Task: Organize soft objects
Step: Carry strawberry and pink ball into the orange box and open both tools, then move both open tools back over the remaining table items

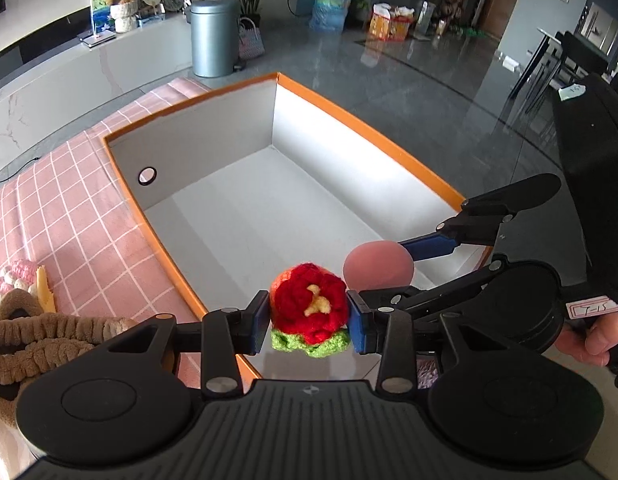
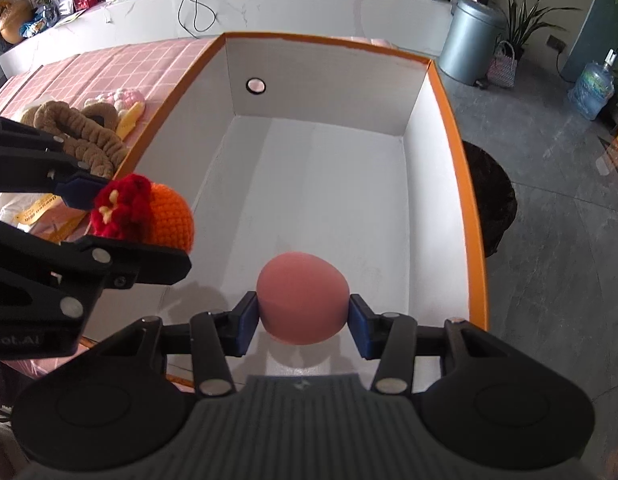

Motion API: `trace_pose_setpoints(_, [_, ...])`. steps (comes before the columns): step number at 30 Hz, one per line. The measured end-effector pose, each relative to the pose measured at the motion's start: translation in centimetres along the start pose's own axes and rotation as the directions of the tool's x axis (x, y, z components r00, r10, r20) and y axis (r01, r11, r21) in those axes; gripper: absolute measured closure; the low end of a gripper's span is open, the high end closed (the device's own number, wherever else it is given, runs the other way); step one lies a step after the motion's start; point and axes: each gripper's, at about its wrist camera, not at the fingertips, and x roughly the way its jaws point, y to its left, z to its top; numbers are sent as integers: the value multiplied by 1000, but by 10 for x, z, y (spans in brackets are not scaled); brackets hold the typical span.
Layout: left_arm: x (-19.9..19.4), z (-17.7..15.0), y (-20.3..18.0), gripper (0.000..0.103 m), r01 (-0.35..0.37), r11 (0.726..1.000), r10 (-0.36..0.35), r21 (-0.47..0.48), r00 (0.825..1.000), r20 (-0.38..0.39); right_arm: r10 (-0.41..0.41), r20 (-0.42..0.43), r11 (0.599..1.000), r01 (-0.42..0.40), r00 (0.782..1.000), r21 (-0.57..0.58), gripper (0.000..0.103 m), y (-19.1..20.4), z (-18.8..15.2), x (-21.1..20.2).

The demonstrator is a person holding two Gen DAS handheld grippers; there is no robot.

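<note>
My left gripper (image 1: 309,318) is shut on a crocheted flower (image 1: 309,304), red with a yellow centre, green leaves and an orange back (image 2: 169,216). It hangs over the near left part of an orange-rimmed white box (image 1: 349,114), whose inside is bare. My right gripper (image 2: 303,320) is shut on a smooth pink foam ball (image 2: 301,296), held above the box floor near its front wall. In the left wrist view the ball (image 1: 377,266) sits just right of the flower, the two grippers close side by side.
The box (image 2: 461,160) rests on a pink checked cloth (image 1: 69,208). Left of it lie a brown ribbed plush piece (image 1: 49,336), a pink-and-white knitted item (image 1: 13,280) and a yellow one (image 2: 131,120). A dark round stool (image 2: 491,196) stands right of the box, and a grey bin (image 1: 213,36) stands beyond it.
</note>
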Motion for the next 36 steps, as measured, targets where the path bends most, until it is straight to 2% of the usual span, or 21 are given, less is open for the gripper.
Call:
trace_pose_setpoints(6, [6, -1, -1, 58, -11, 1000, 11, -4, 1000, -28, 8, -31, 1000, -8, 999, 19, 53, -1, -5, 6])
trace_pose_setpoints(14, [8, -2, -4, 58, -41, 999, 42, 7, 998, -41, 5, -26, 1000, -5, 1000, 24, 50, -1, -5, 2])
trace_pose_setpoints(22, [8, -3, -4, 47, -53, 999, 53, 1, 998, -29, -22, -9, 1000, 22, 1000, 22, 43, -3, -11, -5])
trace_pose_setpoints(24, [4, -4, -4, 38, -46, 999, 46, -12, 999, -10, -30, -1, 999, 30, 1000, 30, 43, -5, -12, -7])
trace_pose_setpoints(26, [-2, -5, -2, 34, -38, 999, 39, -35, 999, 11, -35, 13, 999, 35, 999, 40, 41, -6, -13, -12])
trace_pose_setpoints(28, [-8, -7, 1, 34, -27, 998, 29, -56, 999, 34, -43, 36, 998, 42, 998, 49, 34, -6, -15, -19])
trace_pose_setpoints(32, [-29, -15, 4, 34, -22, 996, 32, -87, 993, 117, -81, 91, 996, 77, 993, 44, 33, 0, -18, -38])
trace_pose_setpoints(36, [-56, -25, 9, 34, -26, 993, 52, -113, 971, 231, -124, 194, 992, 117, 973, 47, 26, 11, -22, -63])
